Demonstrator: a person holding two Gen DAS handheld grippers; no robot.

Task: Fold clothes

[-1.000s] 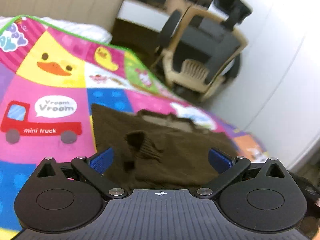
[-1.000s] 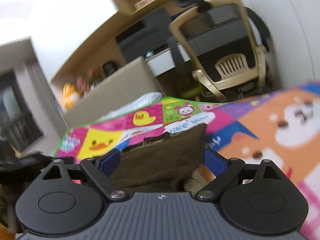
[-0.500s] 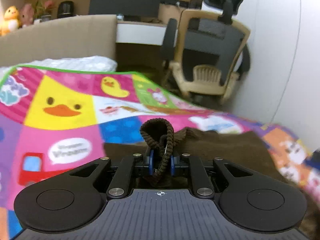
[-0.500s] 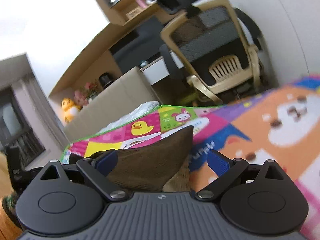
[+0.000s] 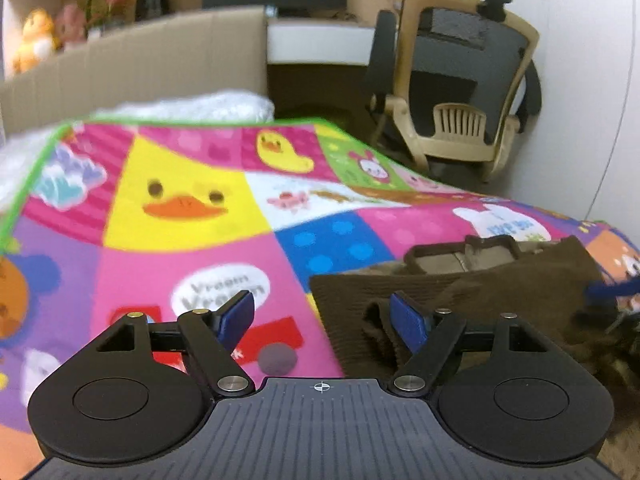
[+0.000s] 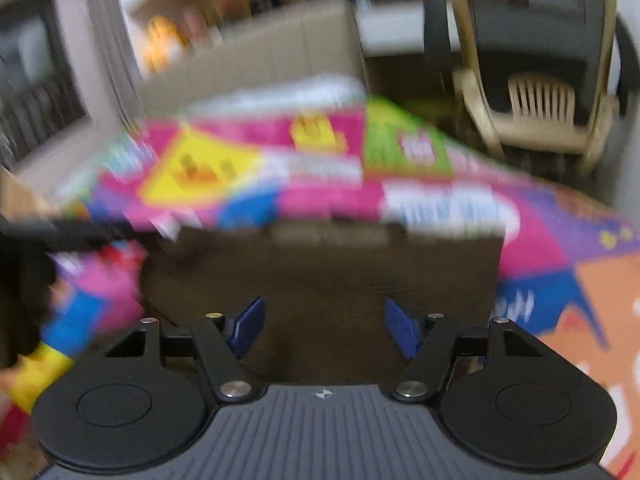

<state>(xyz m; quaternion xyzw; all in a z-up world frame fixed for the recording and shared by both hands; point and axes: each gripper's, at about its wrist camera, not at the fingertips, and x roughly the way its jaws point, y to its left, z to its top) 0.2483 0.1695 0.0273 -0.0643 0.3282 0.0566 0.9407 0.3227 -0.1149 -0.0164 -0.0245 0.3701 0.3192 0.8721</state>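
Observation:
A dark brown knit sweater (image 5: 500,284) lies folded on a colourful cartoon play mat (image 5: 192,208), collar facing away. My left gripper (image 5: 322,320) stands open over the sweater's left edge, with a bunched knit fold beside its right finger and nothing held. In the blurred right wrist view, the same sweater (image 6: 320,272) spreads flat ahead of my right gripper (image 6: 324,326), which is open and low over the fabric. At the right edge of the left wrist view a blue fingertip of the other gripper (image 5: 608,288) shows above the sweater.
A beige office chair (image 5: 460,92) stands beyond the mat's far right corner. A cardboard panel (image 5: 140,64) and a white pillow (image 5: 188,108) sit behind the mat. Shelves with plush toys (image 5: 32,36) line the back wall. A white wall (image 5: 592,80) is at right.
My left gripper was shut on a knit fold half a second ago; it has opened, let the fold drop and shifted left. The right gripper swung down fast over the sweater, still open.

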